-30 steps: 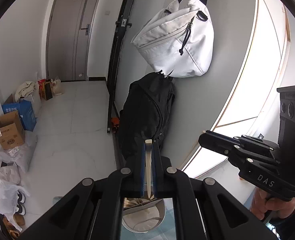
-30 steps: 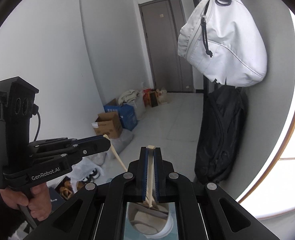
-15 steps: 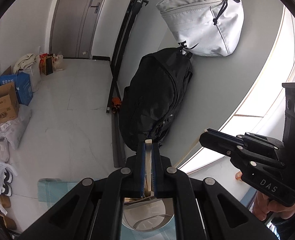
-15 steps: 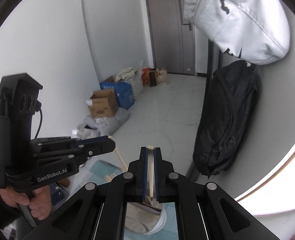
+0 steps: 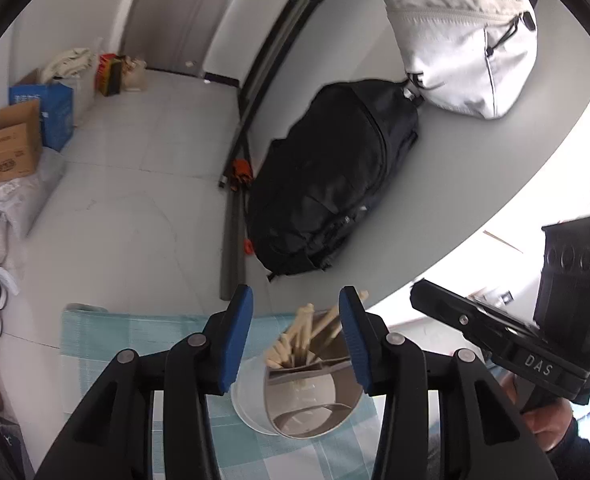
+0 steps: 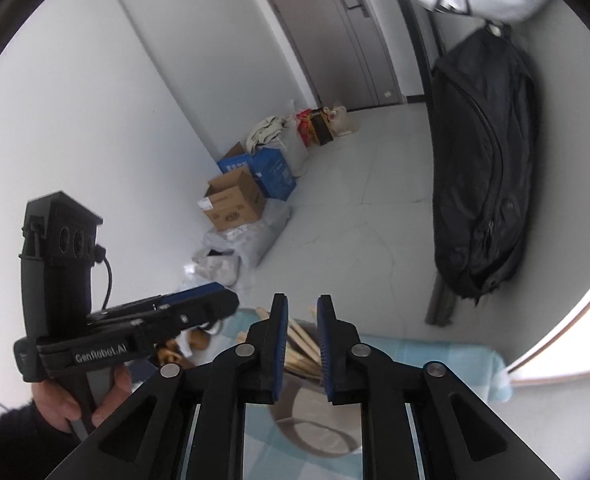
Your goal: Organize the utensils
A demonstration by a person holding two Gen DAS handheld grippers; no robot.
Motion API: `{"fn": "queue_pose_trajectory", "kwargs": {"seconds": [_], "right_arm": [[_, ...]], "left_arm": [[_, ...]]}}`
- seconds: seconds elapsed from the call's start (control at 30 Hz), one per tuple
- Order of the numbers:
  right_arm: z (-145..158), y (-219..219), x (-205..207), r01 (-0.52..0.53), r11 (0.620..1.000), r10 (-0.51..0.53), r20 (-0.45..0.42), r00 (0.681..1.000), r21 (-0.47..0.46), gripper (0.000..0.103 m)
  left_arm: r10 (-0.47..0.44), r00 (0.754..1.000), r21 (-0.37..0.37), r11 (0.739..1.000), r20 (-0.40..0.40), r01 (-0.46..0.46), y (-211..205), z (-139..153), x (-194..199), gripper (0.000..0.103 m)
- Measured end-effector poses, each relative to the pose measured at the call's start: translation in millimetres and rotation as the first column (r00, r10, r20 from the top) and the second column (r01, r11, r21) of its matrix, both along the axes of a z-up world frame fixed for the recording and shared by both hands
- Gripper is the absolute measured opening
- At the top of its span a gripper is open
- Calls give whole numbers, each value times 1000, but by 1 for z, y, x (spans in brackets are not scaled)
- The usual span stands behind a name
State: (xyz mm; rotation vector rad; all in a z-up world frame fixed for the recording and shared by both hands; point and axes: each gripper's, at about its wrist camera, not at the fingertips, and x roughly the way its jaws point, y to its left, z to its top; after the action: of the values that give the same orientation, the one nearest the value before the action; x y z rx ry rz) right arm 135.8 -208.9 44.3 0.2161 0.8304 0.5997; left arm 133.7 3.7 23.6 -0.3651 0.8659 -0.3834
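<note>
Several pale wooden utensils (image 5: 301,334) stand bunched in a round holder (image 5: 315,396) on a blue checked cloth (image 5: 135,332). Left gripper (image 5: 297,300): jaws just opened, now spread, nothing pinched. Right gripper (image 6: 301,308): jaws just parted slightly, gap empty, utensils behind it.

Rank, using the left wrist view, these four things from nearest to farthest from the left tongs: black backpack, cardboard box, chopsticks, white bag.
1. Chopsticks: standing in the holder just ahead of the left tongs.
2. Black backpack: on the floor beyond, against the wall.
3. White bag: hanging above the backpack, upper right.
4. Cardboard box: far left, by the wall.
</note>
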Motion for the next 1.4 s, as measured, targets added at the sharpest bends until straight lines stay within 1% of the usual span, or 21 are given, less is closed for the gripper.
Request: {"fn": "queue_pose_trajectory", "kwargs": {"seconds": [0.03, 0.07, 0.1, 0.13, 0.2, 0.27, 0.3, 0.37, 0.5, 0.57, 0.67, 0.73, 0.8, 0.87, 1.03, 1.1, 1.2, 1.27, 1.4], "right_arm": [[0, -3, -4, 9, 1000, -9, 4, 1000, 9, 18], [1, -5, -7, 21, 1000, -21, 11, 1000, 14, 27], [2, -8, -11, 35, 999, -36, 17, 999, 22, 38], [3, -11, -15, 51, 998, -52, 23, 998, 31, 41], [4, -16, -22, 69, 996, -70, 27, 997, 48, 42], [9, -19, -28, 87, 994, -89, 37, 995, 61, 42], [11, -20, -31, 92, 994, -95, 42, 995, 66, 42], [16, -22, -38, 101, 992, -105, 57, 993, 73, 43], [24, -23, -55, 112, 991, -118, 89, 989, 77, 52], [28, -22, -65, 110, 991, -119, 114, 986, 77, 53], [35, -21, -81, 101, 991, -113, 148, 983, 84, 58], [39, -22, -94, 96, 991, -111, 179, 978, 95, 58], [43, -22, -105, 94, 991, -112, 207, 972, 98, 61], [46, -23, -116, 100, 990, -120, 233, 965, 99, 64], [50, -24, -149, 106, 991, -126, 315, 941, 80, 71], [51, -23, -162, 102, 992, -120, 360, 925, 69, 78], [48, -23, -180, 99, 993, -116, 419, 901, 62, 84], [44, -23, -191, 103, 992, -123, 439, 890, 68, 85], [33, -27, -204, 113, 989, -142, 463, 875, 91, 94]], "left_arm": [[8, 1000, 16, 1000, 5, -8, 0, 2, -1, 40], [16, 1000, 31, 999, 12, -17, 0, 5, -5, 40], [32, 999, 48, 998, 22, -33, 0, 8, -8, 40], [41, 999, 61, 997, 34, -43, 0, 10, -12, 41], [56, 997, 88, 994, 61, -61, 0, 16, -19, 45], [67, 994, 89, 993, 90, -75, 0, 21, -27, 53], [75, 992, 96, 992, 103, -85, 0, 25, -32, 54], [82, 990, 108, 990, 119, -95, -2, 28, -35, 56], [86, 984, 150, 983, 157, -110, -4, 40, -50, 58], [93, 981, 154, 981, 168, -119, -5, 44, -54, 65], [101, 974, 172, 976, 205, -138, -7, 50, -66, 66], [101, 970, 192, 971, 220, -144, -10, 54, -74, 67], [102, 967, 203, 967, 233, -151, -12, 57, -80, 69], [110, 961, 209, 964, 254, -165, -13, 60, -90, 79], [126, 939, 227, 952, 320, -206, -16, 66, -112, 81], [133, 932, 228, 949, 336, -218, -16, 65, -118, 82], [153, 923, 225, 944, 353, -242, -15, 61, -130, 83], [161, 918, 228, 940, 362, -255, -15, 57, -137, 90], [175, 900, 236, 929, 398, -285, -14, 50, -153, 92]]}}
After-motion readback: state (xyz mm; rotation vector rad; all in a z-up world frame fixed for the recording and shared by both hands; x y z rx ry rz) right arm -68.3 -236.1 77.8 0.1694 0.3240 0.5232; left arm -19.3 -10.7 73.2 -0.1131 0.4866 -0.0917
